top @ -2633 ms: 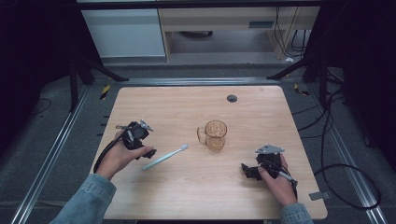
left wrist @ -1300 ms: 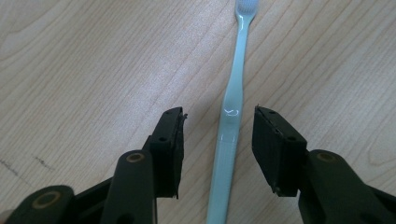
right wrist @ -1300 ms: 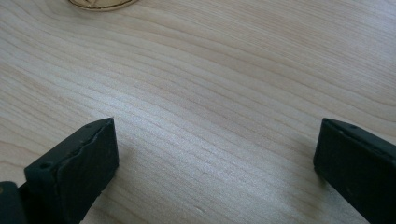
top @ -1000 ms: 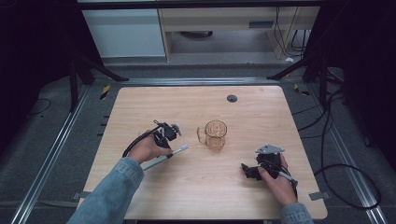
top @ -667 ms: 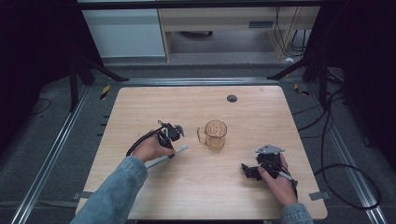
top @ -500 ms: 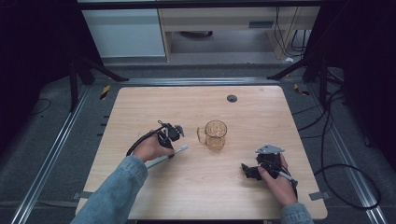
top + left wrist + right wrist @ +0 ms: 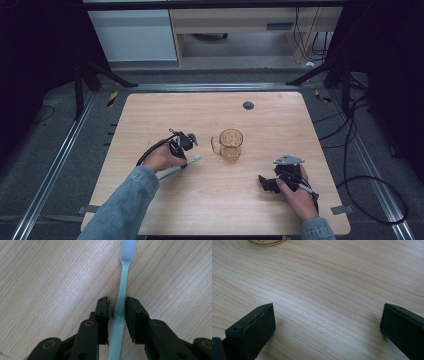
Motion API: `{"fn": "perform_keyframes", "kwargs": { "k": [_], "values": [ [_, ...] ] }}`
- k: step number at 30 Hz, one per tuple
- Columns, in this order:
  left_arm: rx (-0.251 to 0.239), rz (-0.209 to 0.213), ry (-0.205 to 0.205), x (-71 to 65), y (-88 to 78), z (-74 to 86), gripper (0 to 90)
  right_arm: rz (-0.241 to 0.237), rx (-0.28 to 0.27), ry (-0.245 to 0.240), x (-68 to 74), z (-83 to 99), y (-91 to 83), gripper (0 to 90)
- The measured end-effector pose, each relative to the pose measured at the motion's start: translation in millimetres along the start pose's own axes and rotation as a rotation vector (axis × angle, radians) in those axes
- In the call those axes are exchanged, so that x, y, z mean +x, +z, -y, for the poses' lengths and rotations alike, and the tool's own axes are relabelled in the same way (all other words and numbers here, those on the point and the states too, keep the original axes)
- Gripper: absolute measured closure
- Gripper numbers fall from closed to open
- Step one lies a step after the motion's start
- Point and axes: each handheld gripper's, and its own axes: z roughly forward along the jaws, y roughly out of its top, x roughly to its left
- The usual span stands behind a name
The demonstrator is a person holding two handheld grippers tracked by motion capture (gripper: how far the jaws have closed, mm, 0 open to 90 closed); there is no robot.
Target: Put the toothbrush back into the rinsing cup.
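A pale green toothbrush (image 7: 172,171) (image 7: 123,277) lies flat on the wooden table (image 7: 200,112), its white bristle head toward a clear glass mug (image 7: 230,145). My left gripper (image 7: 183,160) (image 7: 117,301) points down over the handle. Its jaws have just been closing and now straddle the handle. The right-hand pad (image 7: 130,312) is about touching it, and a thin gap shows at the other pad. My right gripper (image 7: 263,183) (image 7: 327,315) rests low at the table's near right, jaws wide open over bare wood. The mug's base (image 7: 265,242) shows at the top edge of the right gripper view.
A small dark round fitting (image 7: 248,105) sits in the table near its far edge. Metal rails (image 7: 65,165) run along both sides of the table, and cables (image 7: 372,200) trail on the floor at the right. White cabinets (image 7: 132,35) stand beyond the far edge.
My left hand has come in from the table's left to the toothbrush and settled over its handle. The right hand, the mug and the toothbrush have stayed put.
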Motion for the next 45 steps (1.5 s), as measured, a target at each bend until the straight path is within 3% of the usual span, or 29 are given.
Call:
{"fn": "perform_keyframes", "kwargs": {
  "k": [8, 15, 29, 34, 38, 45],
  "values": [
    [-0.012, -0.003, 0.003, -0.8, -1.0, 0.2, 78.5, 0.000, 0.000, 0.000, 0.0, 0.0, 0.0, 0.4],
    [-0.073, -0.010, -0.008, -2.1, -16.9, 1.6, 78.8, 0.000, 0.000, -0.001, 0.0, 0.0, 0.0, 0.4],
    [-0.249, -0.042, -0.082, -0.3, -53.5, 7.5, 79.0, 0.001, 0.000, 0.000, 0.0, 0.0, 0.0, 0.4],
    [-0.303, -0.063, -0.101, -3.1, -60.9, 4.9, 79.0, 0.000, 0.000, 0.000, 0.0, 0.0, 0.0, 0.4],
    [-0.305, -0.079, -0.094, -6.6, -59.0, 0.6, 79.0, 0.000, 0.001, 0.013, -0.1, -0.1, -0.5, 0.5],
    [-0.356, -0.077, -0.117, -6.9, -60.8, -7.2, 79.0, 0.017, -0.001, 0.033, -3.1, 1.2, -1.7, 0.7]
  ]
}}
